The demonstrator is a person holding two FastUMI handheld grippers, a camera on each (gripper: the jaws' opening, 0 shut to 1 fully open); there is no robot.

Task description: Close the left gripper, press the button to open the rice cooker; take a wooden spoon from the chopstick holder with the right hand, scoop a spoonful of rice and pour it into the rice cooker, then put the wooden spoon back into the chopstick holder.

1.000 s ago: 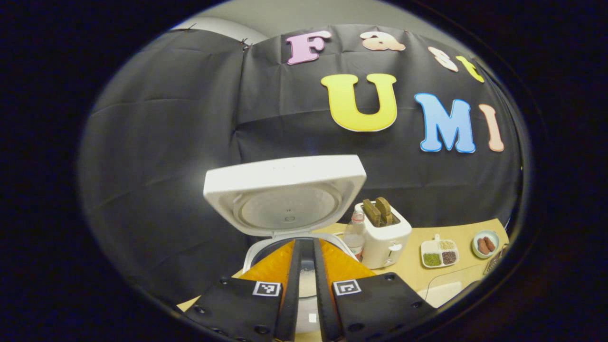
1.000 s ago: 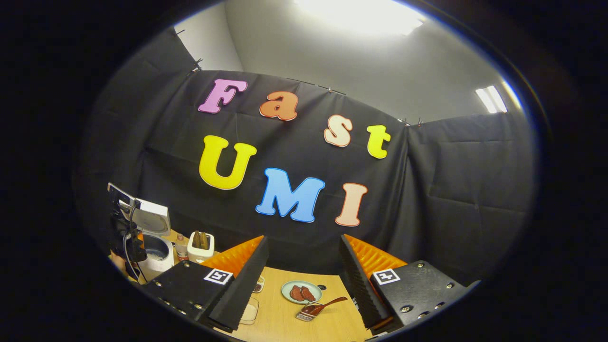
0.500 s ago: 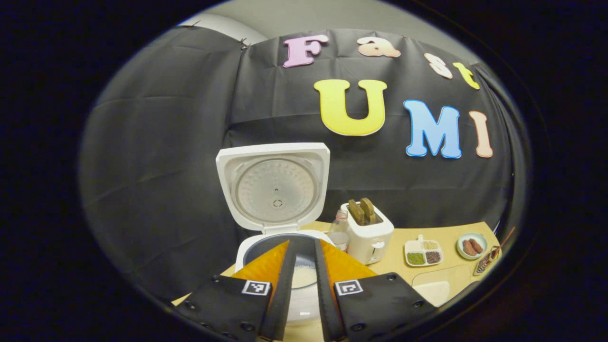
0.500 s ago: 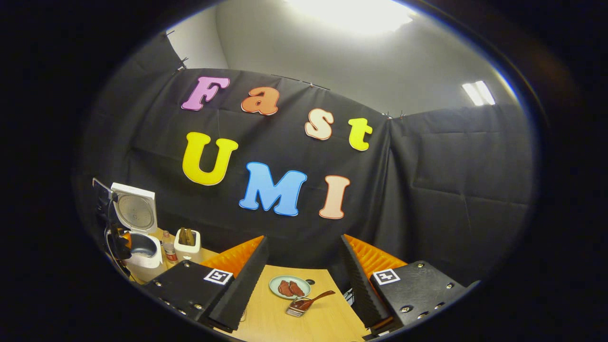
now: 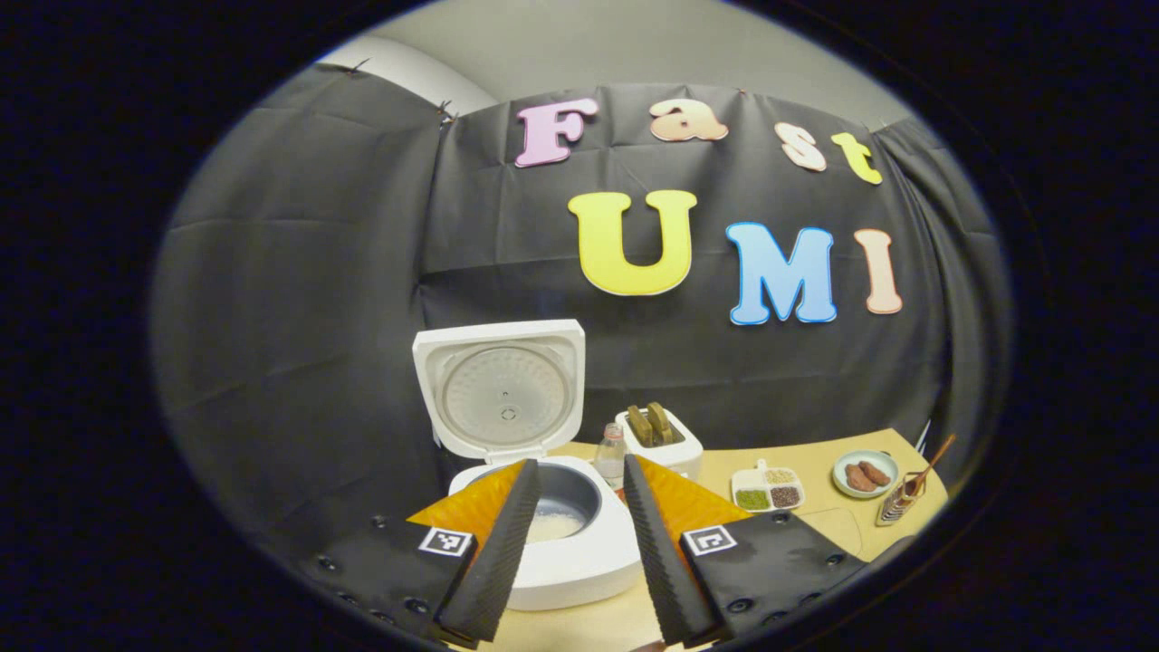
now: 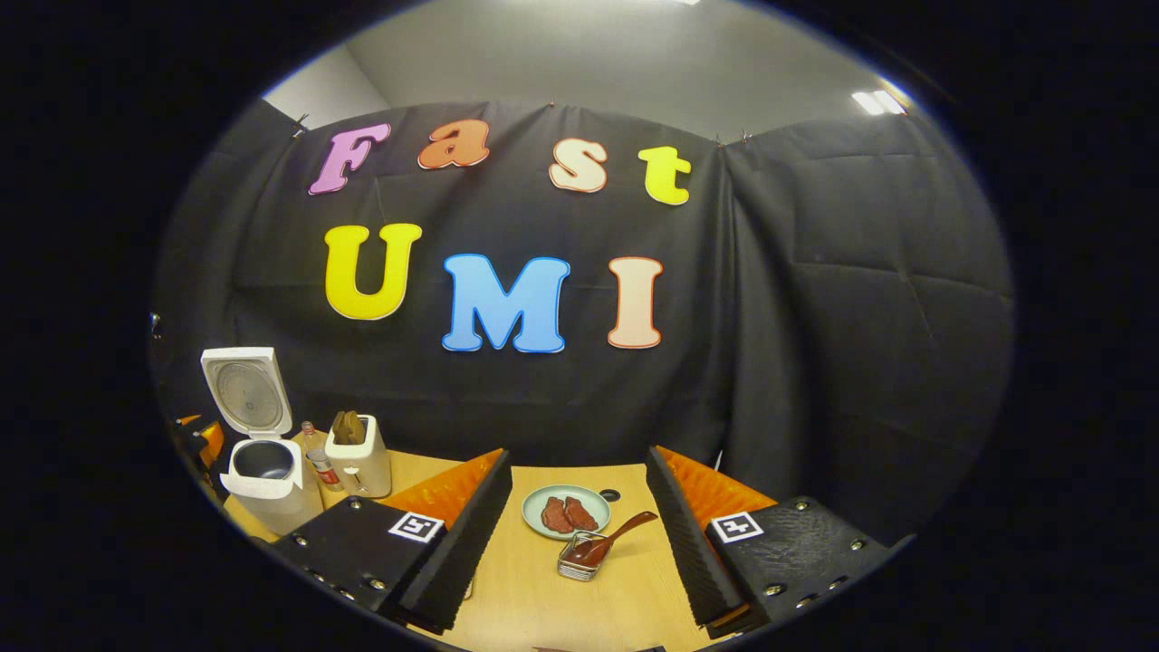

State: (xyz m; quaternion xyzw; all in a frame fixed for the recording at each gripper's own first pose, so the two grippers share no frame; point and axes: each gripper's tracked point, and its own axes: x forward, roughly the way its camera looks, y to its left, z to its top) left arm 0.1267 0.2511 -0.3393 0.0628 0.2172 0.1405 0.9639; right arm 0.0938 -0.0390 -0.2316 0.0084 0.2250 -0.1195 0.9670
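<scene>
Rice cooker lid up; both tongs apart; I'd centre right tongs squarely on wooden spoon, frame centre

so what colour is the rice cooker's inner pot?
Dark grey inner pot, clearest in the left gripper view.

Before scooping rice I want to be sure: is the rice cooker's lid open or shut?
Open. The rice cooker's lid stands upright behind the body, its inner side facing forward, and the inner pot is exposed.
</scene>
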